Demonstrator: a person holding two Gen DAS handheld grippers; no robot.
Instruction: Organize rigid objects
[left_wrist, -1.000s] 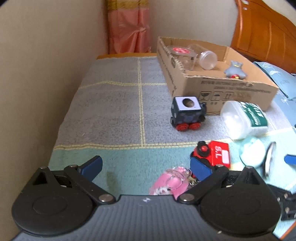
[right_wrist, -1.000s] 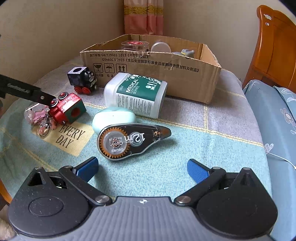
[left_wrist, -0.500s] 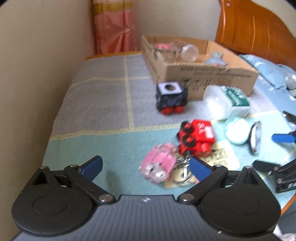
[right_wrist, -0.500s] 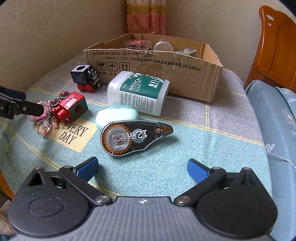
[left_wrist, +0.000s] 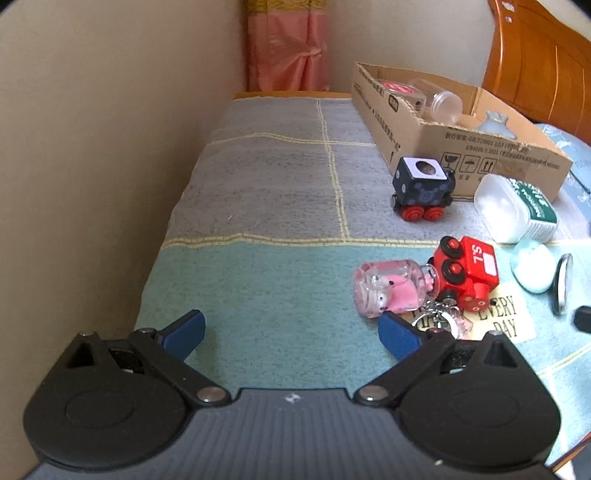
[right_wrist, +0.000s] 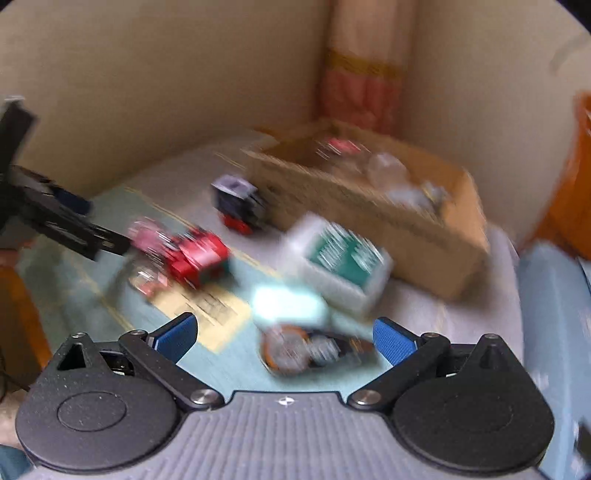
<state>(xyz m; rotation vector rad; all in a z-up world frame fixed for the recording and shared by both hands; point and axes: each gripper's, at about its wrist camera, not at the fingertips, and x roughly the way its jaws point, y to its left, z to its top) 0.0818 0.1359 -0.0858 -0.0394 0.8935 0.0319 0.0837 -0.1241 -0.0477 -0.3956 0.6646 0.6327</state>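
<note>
The left gripper (left_wrist: 291, 334) hangs with its jaws wide apart and nothing between them, above bare teal cloth; its right pad sits just beside the pink keychain bottle (left_wrist: 393, 286), which lies on its side touching the red toy train (left_wrist: 465, 275). The right gripper (right_wrist: 282, 338) is also spread wide with its jaws beginning to close, and though the tape dispenser (right_wrist: 314, 350) shows low between the blue pads, they do not press on it — the view is badly smeared, so contact cannot be judged finely. Farther off lie the black toy train (left_wrist: 421, 190), the white-and-green medical bottle (left_wrist: 513, 206) on its side and a pale mint case (left_wrist: 532, 269), all short of the cardboard box (left_wrist: 480, 147) at the far right, which already holds jars. The risk is likely a closing on the flat dispenser before the hand settles, so the pads skid over its rounded shell or nudge the mint case beside it. On the left, the key rings (left_wrist: 439, 317) tangled under the red train could drag it along if the bottle is lifted.
</note>
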